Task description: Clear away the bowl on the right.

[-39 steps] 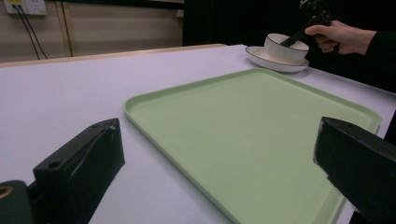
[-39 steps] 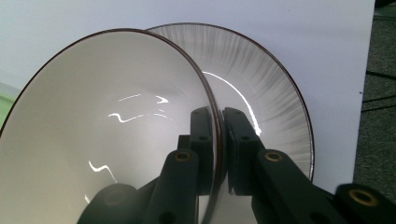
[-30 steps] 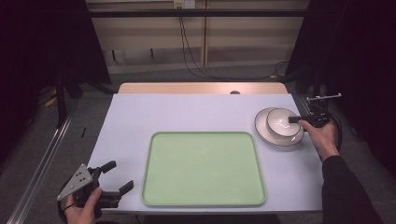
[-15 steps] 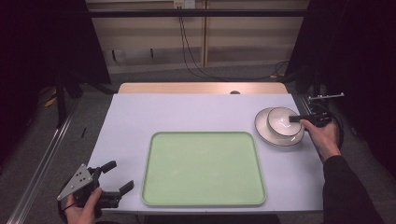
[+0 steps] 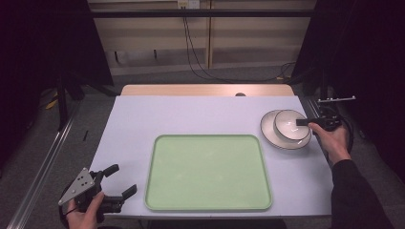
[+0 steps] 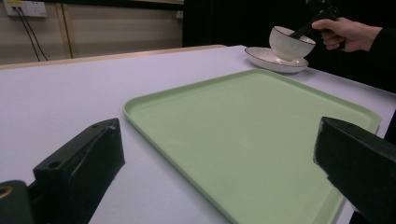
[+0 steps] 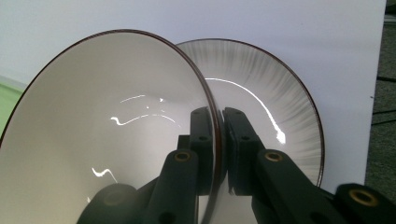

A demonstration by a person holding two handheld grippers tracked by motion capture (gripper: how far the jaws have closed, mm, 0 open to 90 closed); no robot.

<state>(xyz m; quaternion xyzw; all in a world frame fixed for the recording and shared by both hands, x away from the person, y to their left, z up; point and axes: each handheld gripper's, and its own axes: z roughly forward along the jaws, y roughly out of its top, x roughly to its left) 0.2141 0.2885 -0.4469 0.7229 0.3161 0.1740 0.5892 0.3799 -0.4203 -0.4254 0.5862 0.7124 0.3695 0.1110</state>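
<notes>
Right gripper [image 5: 303, 122] is at the far right of the table [image 5: 200, 114], its jaws pinched on the rim of the bowl [image 5: 290, 126], one jaw inside and one outside. You can see it close up in the right gripper view: the two black jaws squeeze the bowl's [image 7: 107, 135] dark-edged rim between them, with the plate [image 7: 275, 107] showing just behind. The bowl sits on that white plate [image 5: 268, 133], a little off toward the plate's right side. From the left gripper view the bowl [image 6: 290, 43] looks tipped slightly, on the plate [image 6: 271, 59], though I can't tell if it's fully lifted off.

Green tray [image 5: 208, 172] lies flat in the middle of the table, nothing on it, just left of the plate.

Left gripper [image 5: 117, 186] hangs at the near left corner of the table, beside the tray's near left corner, jaws spread wide and holding nothing. In its own view the tray [image 6: 261, 140] stretches between the two parted jaws.
</notes>
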